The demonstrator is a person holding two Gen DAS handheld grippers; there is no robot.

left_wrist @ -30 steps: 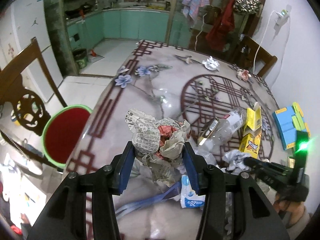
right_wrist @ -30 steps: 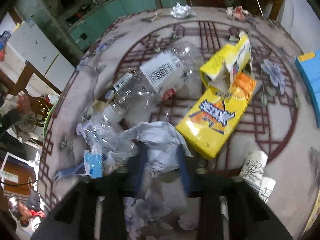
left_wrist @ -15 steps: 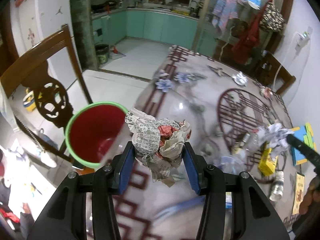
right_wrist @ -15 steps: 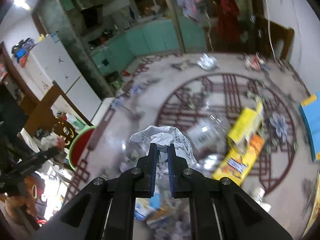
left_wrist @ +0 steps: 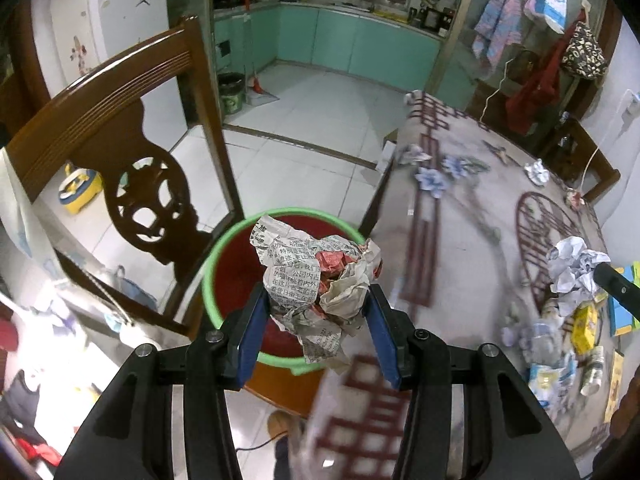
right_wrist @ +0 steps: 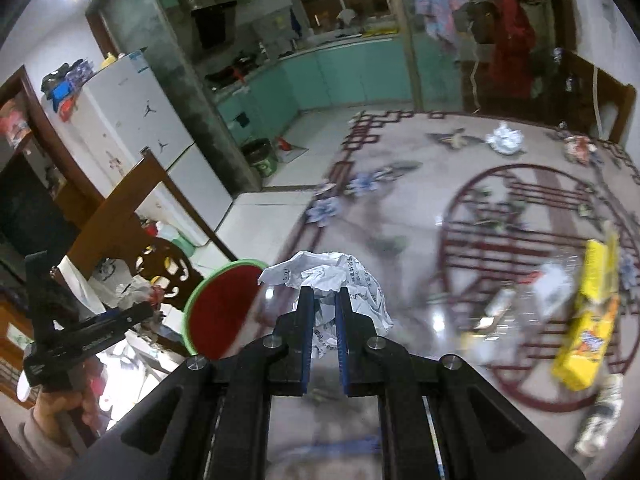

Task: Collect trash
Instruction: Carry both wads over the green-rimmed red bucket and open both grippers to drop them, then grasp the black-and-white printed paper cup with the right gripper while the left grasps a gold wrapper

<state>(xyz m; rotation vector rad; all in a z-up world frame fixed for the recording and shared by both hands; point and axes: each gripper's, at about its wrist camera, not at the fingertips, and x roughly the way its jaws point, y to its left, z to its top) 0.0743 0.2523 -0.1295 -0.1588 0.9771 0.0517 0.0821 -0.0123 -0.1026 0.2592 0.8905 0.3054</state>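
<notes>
Newspaper wad (left_wrist: 316,276) is clamped between my left tongs (left_wrist: 316,320), blue pads pressed in on both sides, and from the left wrist view it hangs right over the bucket (left_wrist: 224,248), the red one with the green rim that stands on the floor. I'm using that bucket as my landmark for everything else. Wooden chair (left_wrist: 132,152) stands just beside the bucket on its far left side, touching or nearly so, I can't tell which. The surface (left_wrist: 472,232) with the dark red lattice pattern starts right at the bucket's right edge and runs away from it. My right tongs (right_wrist: 323,312) are squeezed nearly closed on a white crumpled paper ball (right_wrist: 356,280), held up above the surface, just right of the bucket in the right wrist view. Well away from the bucket, on the far right of the surface, there's a yellow carton (right_wrist: 588,332) lying among some blurry clear plastic stuff I can't make out properly. Another small white paper wad (right_wrist: 505,139) sits at the far side of the surface, a long way from the bucket. Lots of motion blur on the surface in both views, so the smaller bits there are a mush.
</notes>
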